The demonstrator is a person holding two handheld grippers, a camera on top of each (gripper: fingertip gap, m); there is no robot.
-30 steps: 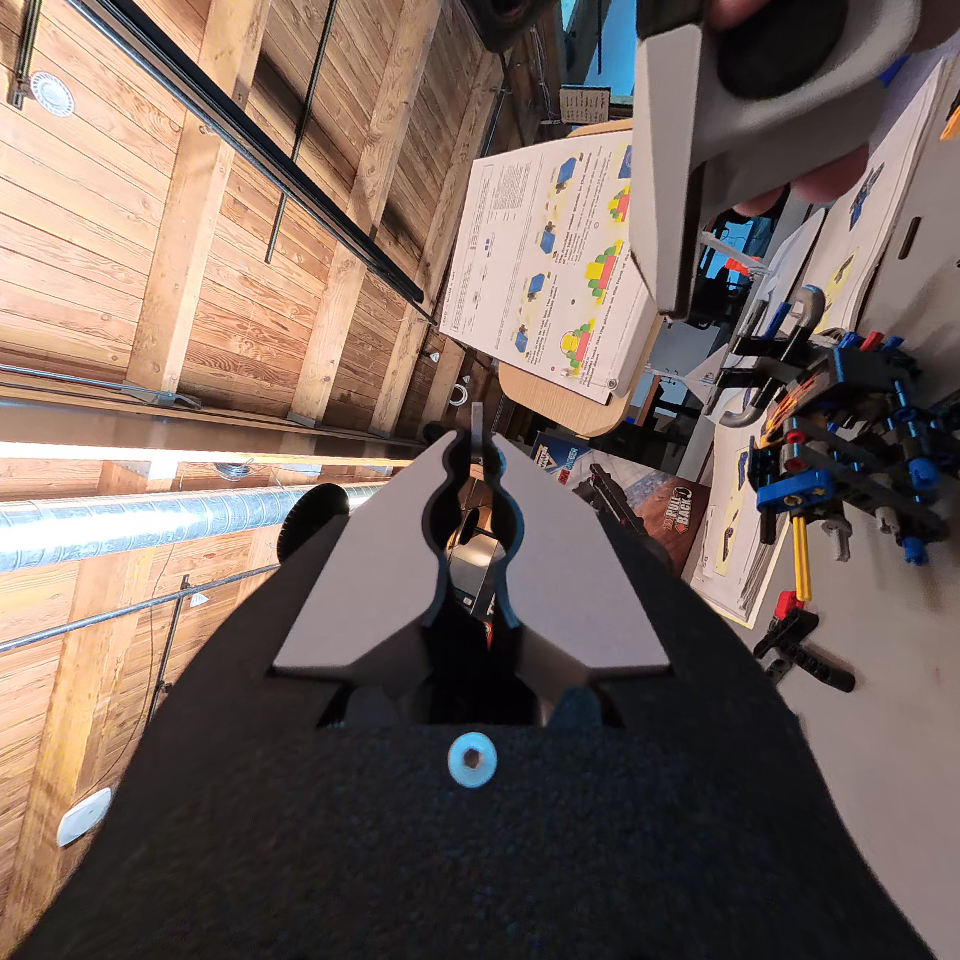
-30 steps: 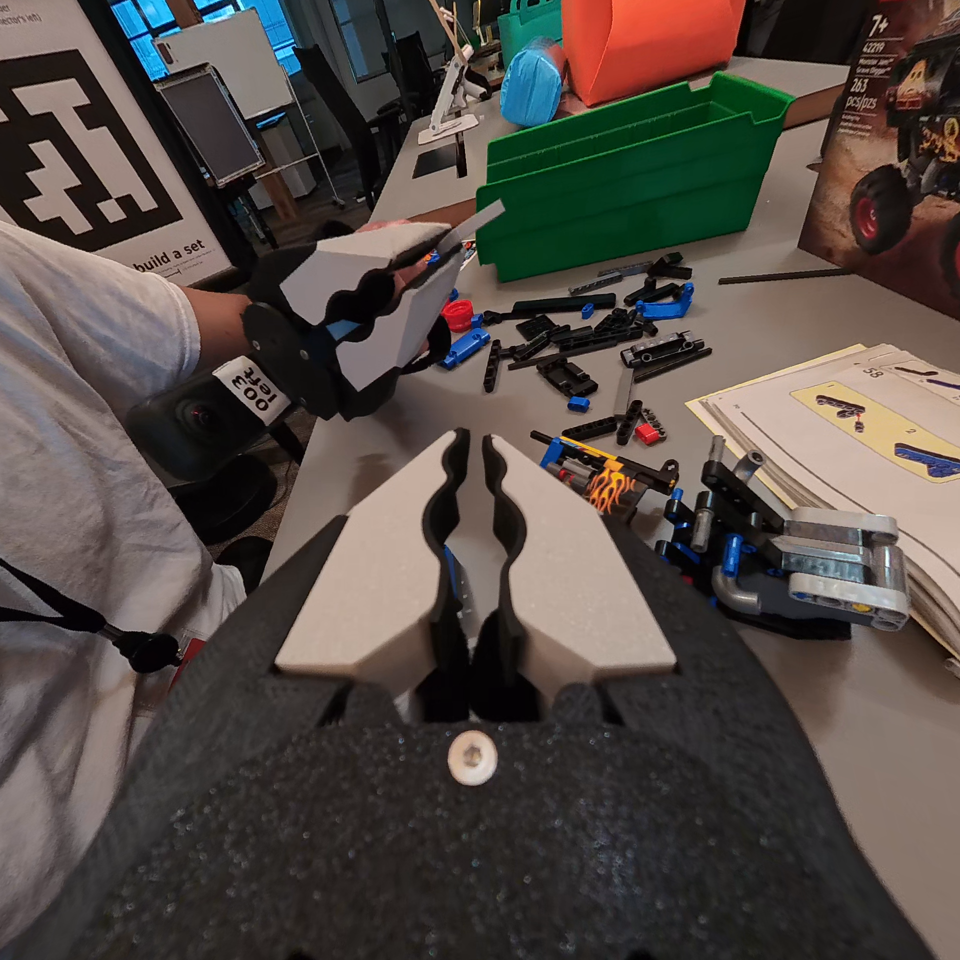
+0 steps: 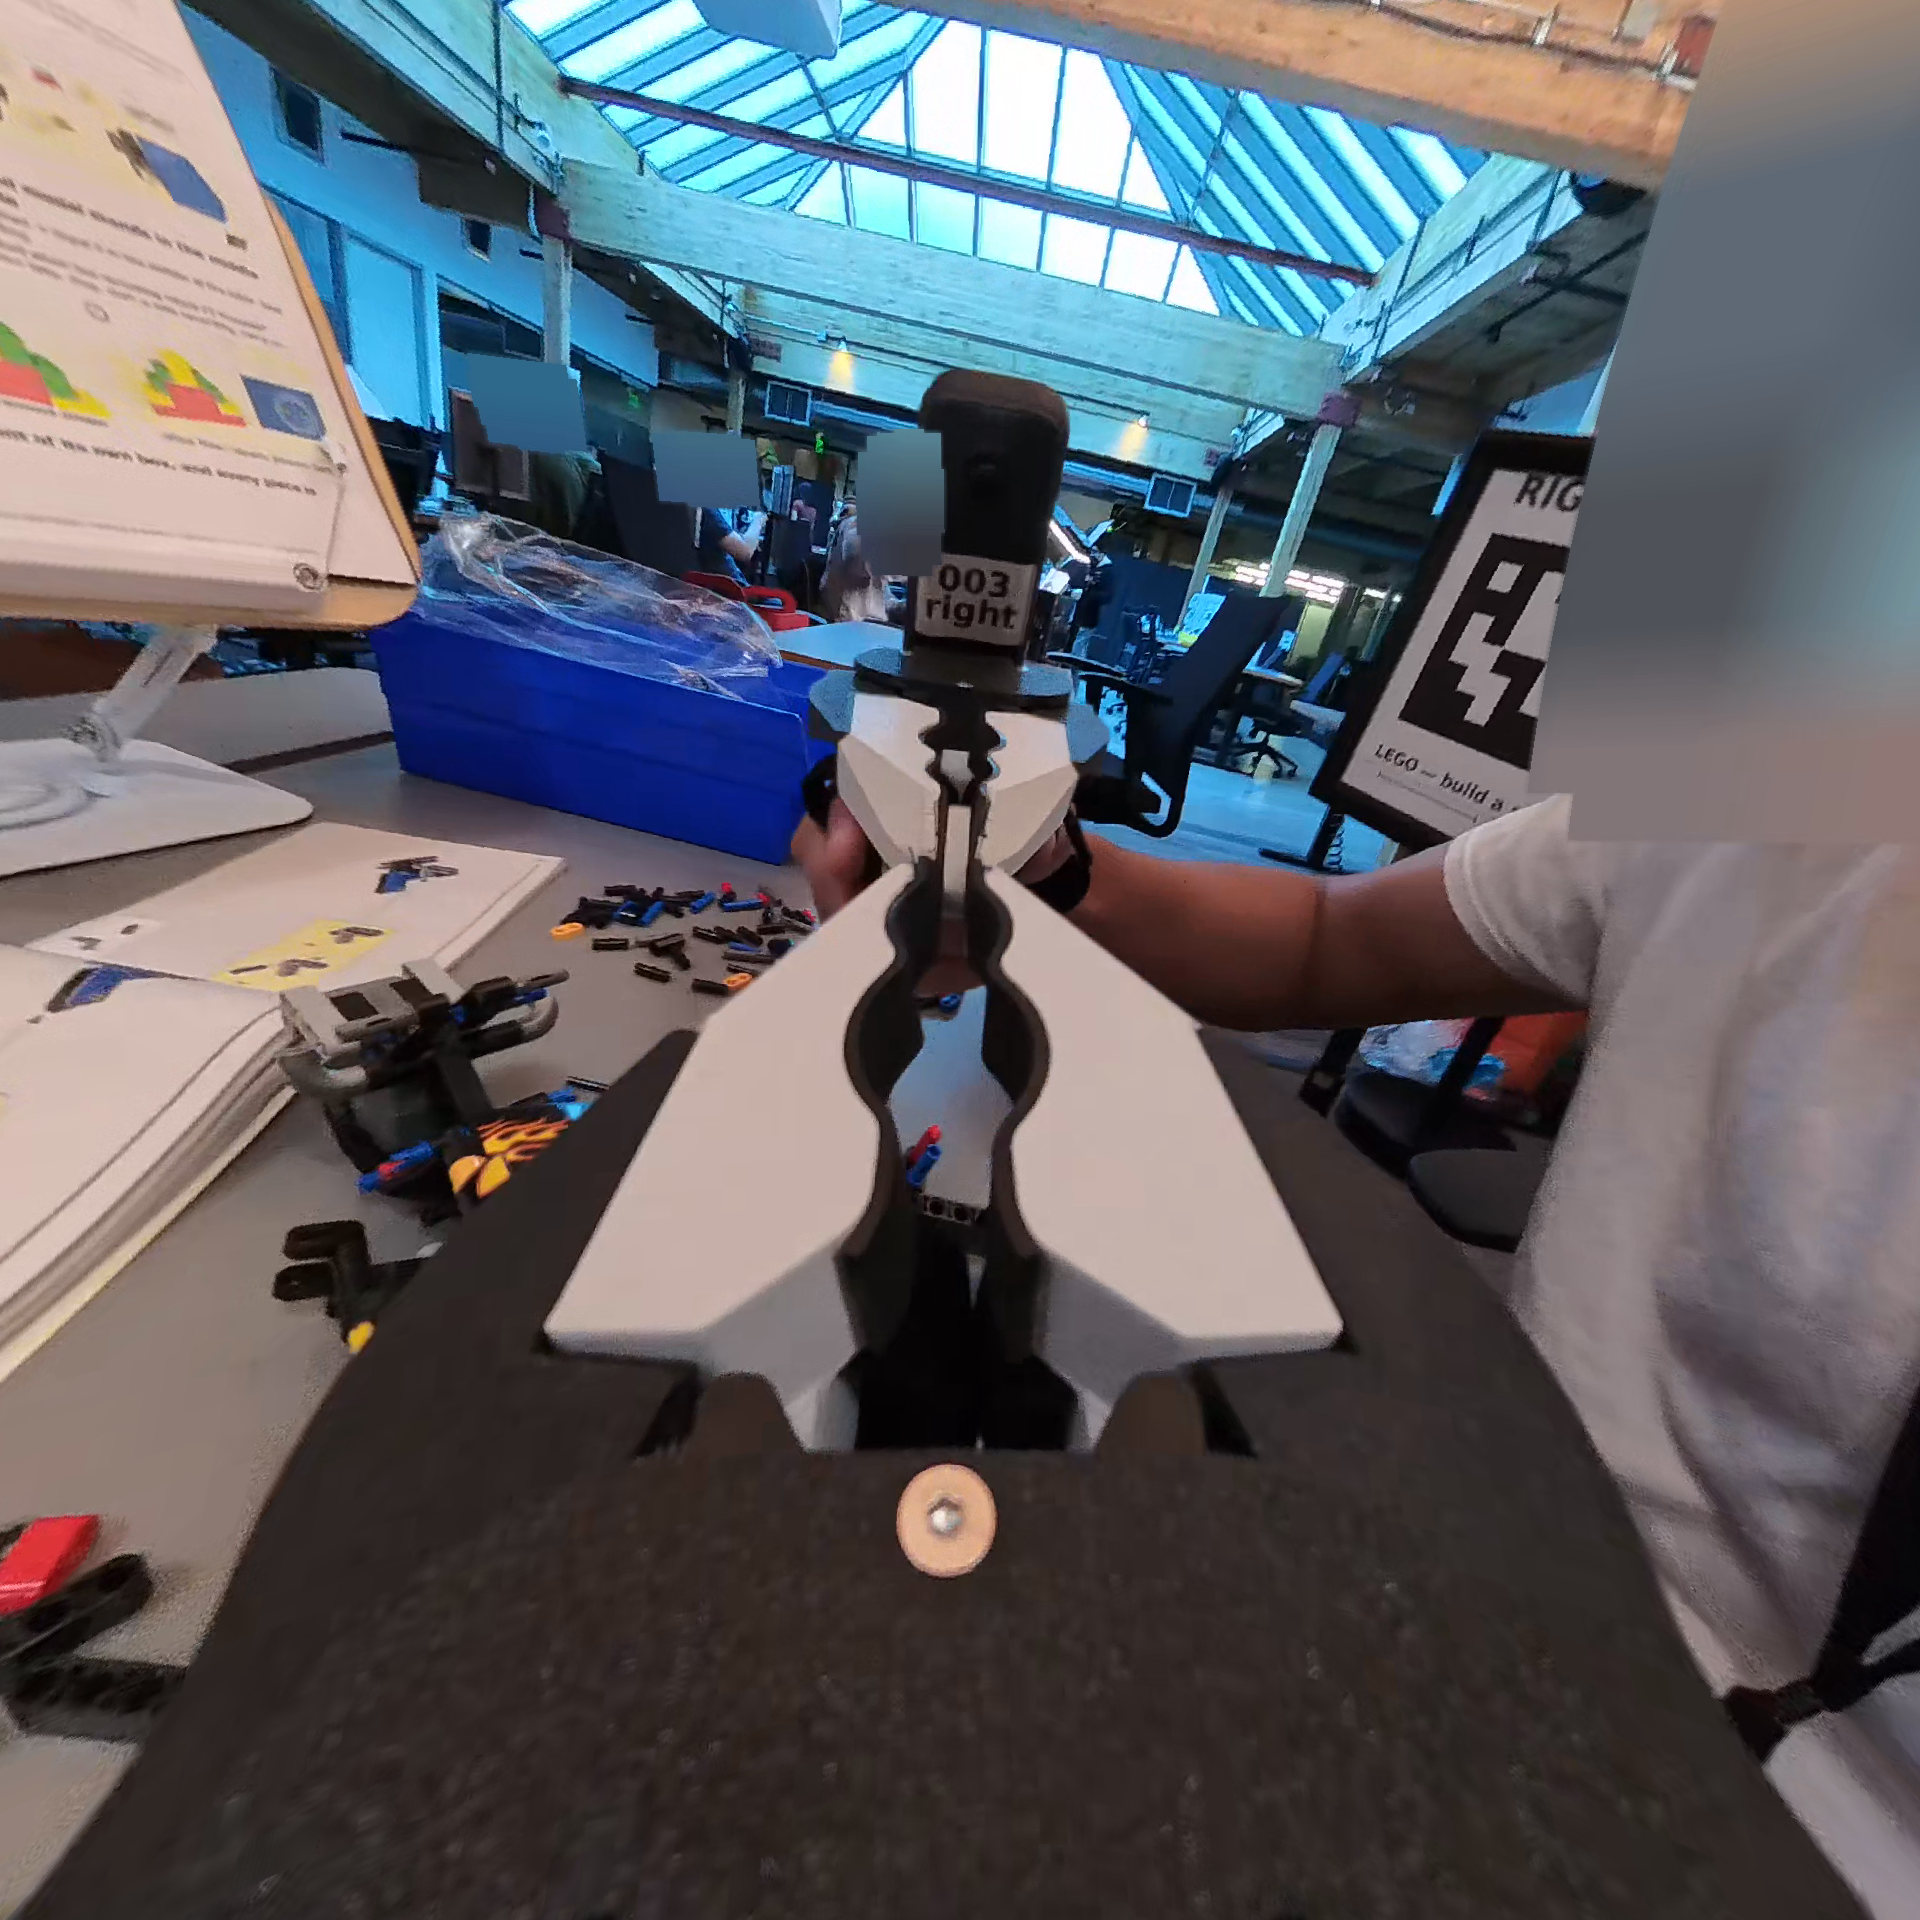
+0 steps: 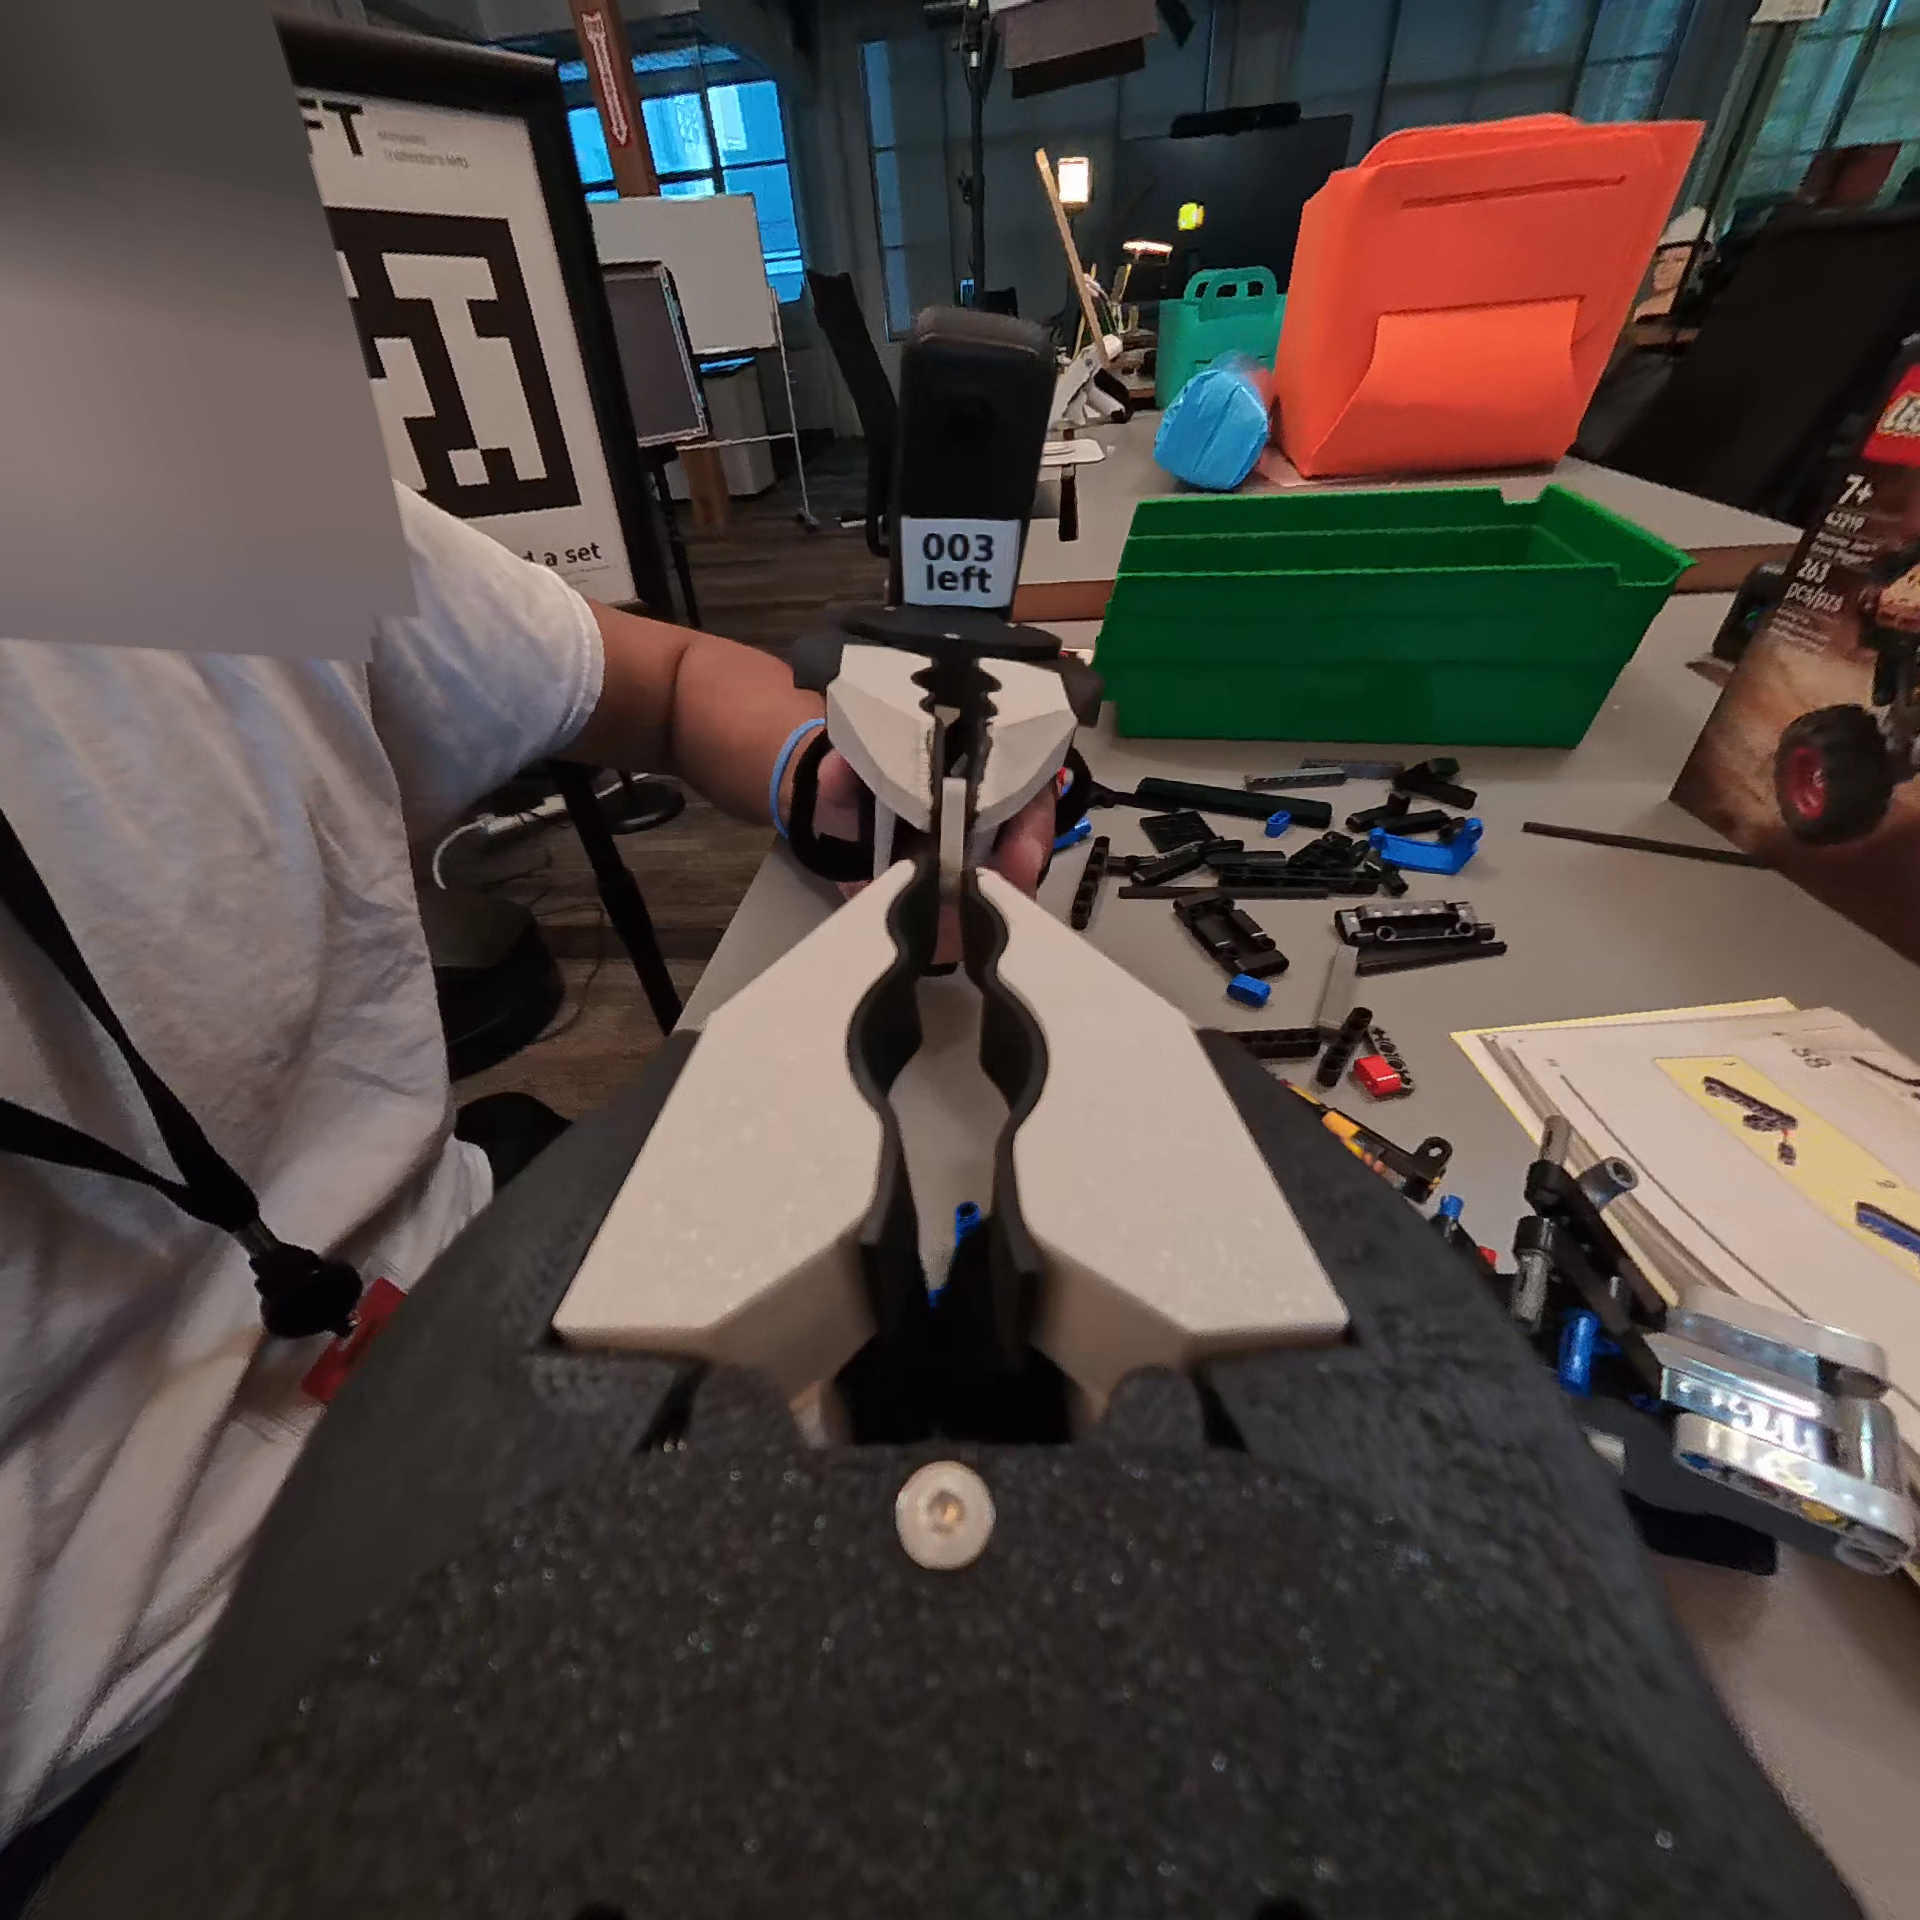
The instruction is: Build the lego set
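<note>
Both grippers face tip to tip above the tabletop (image 4: 1621, 935) — left gripper (image 3: 948, 883) and right gripper (image 4: 948, 878) each narrowly pinching one pale flat piece (image 4: 951, 831) — so keep them aligned and press evenly.

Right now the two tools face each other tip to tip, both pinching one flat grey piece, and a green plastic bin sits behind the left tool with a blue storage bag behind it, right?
Nearly. In the right wrist view the storage bag behind the green plastic bin is orange, not blue. The rest holds: left tool and right tool both pinch the flat grey piece.
</note>
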